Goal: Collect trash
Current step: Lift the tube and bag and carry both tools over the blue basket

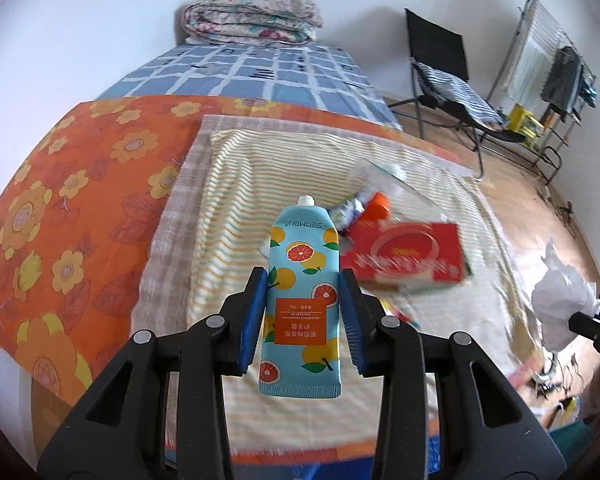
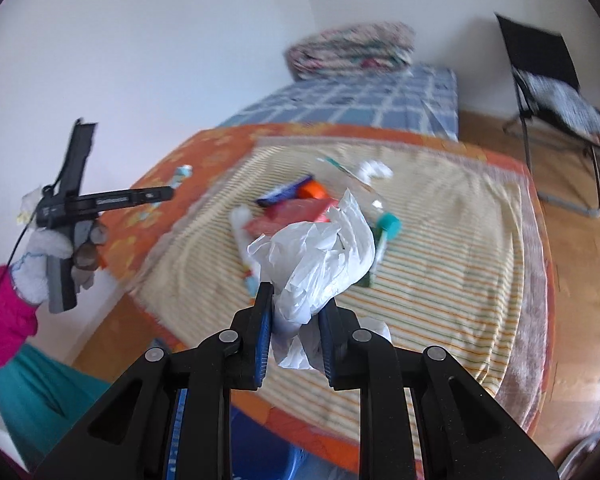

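Observation:
My left gripper [image 1: 304,280] is shut on a light-blue hand cream tube [image 1: 300,264] printed with oranges. It holds the tube above the striped towel [image 1: 236,208] with the white cap pointing away. My right gripper [image 2: 298,300] is shut on a crumpled white paper wad [image 2: 320,248], also lifted above the towel. Loose trash lies on the towel: a red box [image 1: 408,256], an orange-capped item [image 1: 376,206], a clear wrapper [image 1: 392,184], a teal-capped tube [image 2: 388,228] and a small white wad [image 2: 376,170]. A gloved hand [image 2: 44,256] carries the left gripper at the left of the right wrist view.
The towel lies on an orange flowered cloth [image 1: 60,184] at the near end of a bed with a blue checked sheet [image 1: 260,72] and a folded quilt [image 1: 252,20]. A black folding chair [image 1: 444,76] and a drying rack [image 1: 548,60] stand on the wooden floor [image 2: 580,280].

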Available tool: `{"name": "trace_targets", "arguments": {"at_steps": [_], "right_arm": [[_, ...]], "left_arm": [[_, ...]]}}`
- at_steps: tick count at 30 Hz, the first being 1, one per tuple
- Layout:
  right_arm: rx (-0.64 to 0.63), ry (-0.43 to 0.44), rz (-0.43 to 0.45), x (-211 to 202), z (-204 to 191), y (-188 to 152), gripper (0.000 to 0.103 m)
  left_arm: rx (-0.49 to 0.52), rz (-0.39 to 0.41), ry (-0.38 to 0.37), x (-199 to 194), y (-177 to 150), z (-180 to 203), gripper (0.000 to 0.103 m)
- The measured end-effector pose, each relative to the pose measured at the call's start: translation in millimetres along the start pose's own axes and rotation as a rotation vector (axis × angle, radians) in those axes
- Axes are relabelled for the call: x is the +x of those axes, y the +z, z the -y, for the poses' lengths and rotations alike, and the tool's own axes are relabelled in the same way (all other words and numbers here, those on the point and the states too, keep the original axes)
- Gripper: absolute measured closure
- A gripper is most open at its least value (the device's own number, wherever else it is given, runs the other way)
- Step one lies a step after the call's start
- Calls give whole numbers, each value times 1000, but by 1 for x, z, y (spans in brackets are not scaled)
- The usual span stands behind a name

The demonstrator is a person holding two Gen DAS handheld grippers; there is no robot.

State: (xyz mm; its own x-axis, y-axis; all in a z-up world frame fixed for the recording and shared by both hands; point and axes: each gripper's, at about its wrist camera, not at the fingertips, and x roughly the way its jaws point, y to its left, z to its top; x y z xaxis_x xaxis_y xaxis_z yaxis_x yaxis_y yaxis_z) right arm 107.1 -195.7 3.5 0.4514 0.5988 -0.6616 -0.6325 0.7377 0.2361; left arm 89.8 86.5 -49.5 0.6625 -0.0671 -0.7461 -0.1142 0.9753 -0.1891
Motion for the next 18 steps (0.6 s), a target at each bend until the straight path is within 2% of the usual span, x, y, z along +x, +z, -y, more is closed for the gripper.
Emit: {"name": "trace_targets", "arguments": {"at_steps": [5, 11, 14, 18], "right_arm": [[-79, 92, 52, -28, -38, -16, 83], [-79, 211, 69, -43, -61, -39, 84], [-68, 242, 55, -43, -66, -51, 84], [-68, 234, 24, -38, -70, -67, 83]], "left_arm": [[57, 9, -23, -34, -29, 17, 67], [125, 9, -56, -58, -63, 39, 67], [143, -12, -89, -63, -81, 50, 67], [160, -51, -121, -62, -106, 62, 66]]}}
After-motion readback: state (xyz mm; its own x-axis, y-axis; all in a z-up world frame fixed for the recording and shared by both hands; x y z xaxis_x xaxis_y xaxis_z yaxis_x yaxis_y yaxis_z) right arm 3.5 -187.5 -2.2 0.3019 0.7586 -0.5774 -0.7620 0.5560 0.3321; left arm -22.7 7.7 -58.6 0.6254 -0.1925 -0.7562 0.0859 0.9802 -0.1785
